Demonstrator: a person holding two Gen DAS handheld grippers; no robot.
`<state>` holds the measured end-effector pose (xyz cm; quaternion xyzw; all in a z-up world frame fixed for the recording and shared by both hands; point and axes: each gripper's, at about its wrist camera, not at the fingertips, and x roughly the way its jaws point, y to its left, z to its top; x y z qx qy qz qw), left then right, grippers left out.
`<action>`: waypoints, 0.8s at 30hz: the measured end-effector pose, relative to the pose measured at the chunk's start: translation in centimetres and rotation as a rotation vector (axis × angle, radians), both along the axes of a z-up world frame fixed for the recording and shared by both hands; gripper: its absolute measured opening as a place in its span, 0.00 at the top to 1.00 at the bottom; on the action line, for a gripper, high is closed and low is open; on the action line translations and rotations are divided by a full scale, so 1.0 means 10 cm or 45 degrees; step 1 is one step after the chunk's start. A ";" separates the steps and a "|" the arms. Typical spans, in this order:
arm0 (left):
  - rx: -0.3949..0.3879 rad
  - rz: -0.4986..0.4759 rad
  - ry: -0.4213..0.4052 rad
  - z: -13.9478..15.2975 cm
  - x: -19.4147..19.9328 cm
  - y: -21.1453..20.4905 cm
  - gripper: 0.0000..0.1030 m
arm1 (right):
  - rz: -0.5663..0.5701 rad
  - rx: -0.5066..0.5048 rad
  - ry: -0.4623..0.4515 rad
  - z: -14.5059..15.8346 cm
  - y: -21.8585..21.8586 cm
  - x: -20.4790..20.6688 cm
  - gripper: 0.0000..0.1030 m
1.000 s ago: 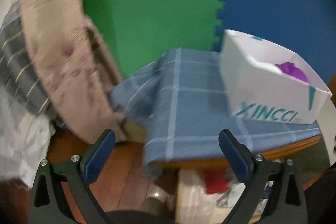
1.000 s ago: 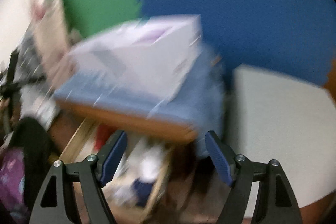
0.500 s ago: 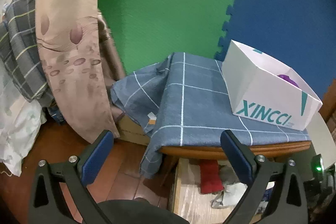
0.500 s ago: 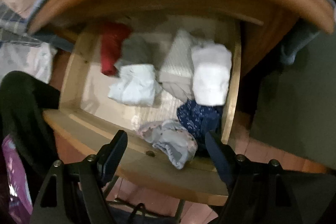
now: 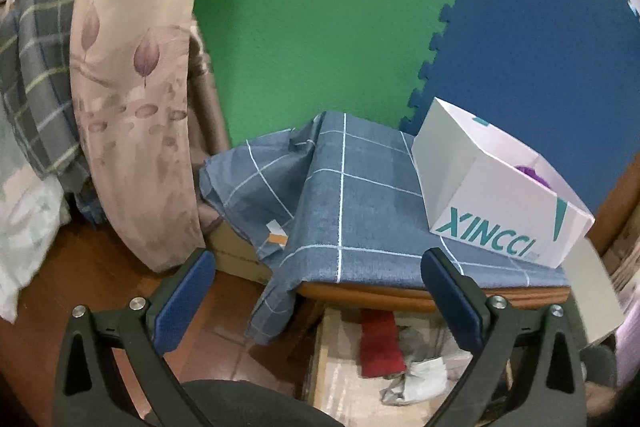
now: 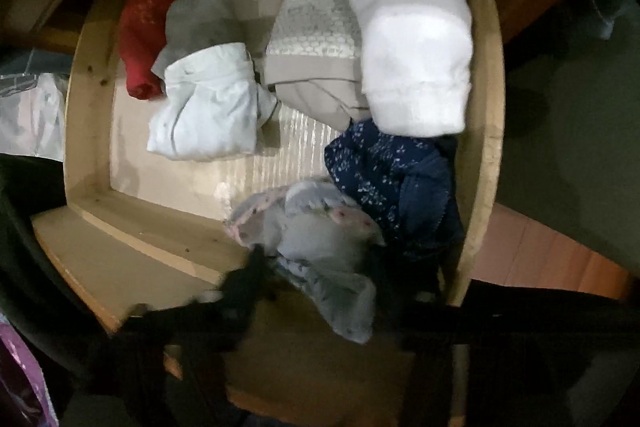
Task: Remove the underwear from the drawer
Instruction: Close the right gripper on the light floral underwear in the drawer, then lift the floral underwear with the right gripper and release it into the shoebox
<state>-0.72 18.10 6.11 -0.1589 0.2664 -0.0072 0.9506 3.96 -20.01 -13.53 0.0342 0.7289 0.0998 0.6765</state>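
Note:
The open wooden drawer point(image 6: 86, 131) fills the right wrist view from above and holds several folded garments. At its front edge lies a pale grey floral underwear point(image 6: 320, 227). My right gripper point(image 6: 316, 263) points down over it, its dark fingers point(image 6: 250, 275) on either side, jaws closing and pinching the bunched fabric. A navy dotted piece point(image 6: 392, 171) touches it on the right. My left gripper point(image 5: 318, 297) hangs open and empty in front of the table, with the drawer point(image 5: 340, 371) below it.
In the drawer also lie white point(image 6: 416, 47), beige lace point(image 6: 312, 27), pale blue-white point(image 6: 208, 103), grey point(image 6: 200, 19) and red point(image 6: 140, 31) pieces. A white XINCCI box point(image 5: 492, 215) stands on the blue checked tablecloth point(image 5: 344, 195). A floral pillow point(image 5: 132, 87) leans at left.
My right gripper swung from facing the table to pointing down into the drawer, sank onto the grey floral underwear, and its jaws narrowed around it. The left gripper drifted slightly and stays open.

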 end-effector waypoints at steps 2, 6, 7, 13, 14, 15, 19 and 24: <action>-0.069 0.011 0.008 -0.03 0.01 0.08 0.01 | 0.013 0.019 -0.010 -0.01 0.00 0.00 0.80; -0.280 0.066 -0.005 -0.13 -0.02 0.34 0.01 | 0.044 0.086 -0.050 0.08 0.02 -0.02 0.84; -0.347 0.090 -0.020 -0.16 -0.06 0.42 0.01 | 0.057 0.136 -0.073 0.15 0.03 -0.04 0.84; -0.409 0.184 -0.053 -0.18 -0.14 0.55 0.01 | 0.027 0.305 -0.194 0.61 -0.03 -0.12 0.84; -0.378 0.188 -0.051 -0.16 -0.13 0.52 0.01 | 0.023 0.325 -0.210 0.66 -0.05 -0.16 0.84; -0.341 0.190 -0.054 -0.14 -0.13 0.48 0.01 | 0.018 0.352 -0.232 0.74 -0.06 -0.18 0.84; -0.181 0.163 -0.066 -0.05 -0.12 0.27 0.01 | 0.015 0.434 -0.314 1.05 -0.06 -0.28 0.84; -0.116 0.156 -0.038 -0.04 -0.08 0.19 0.01 | -0.005 0.544 -0.426 1.52 -0.12 -0.36 0.84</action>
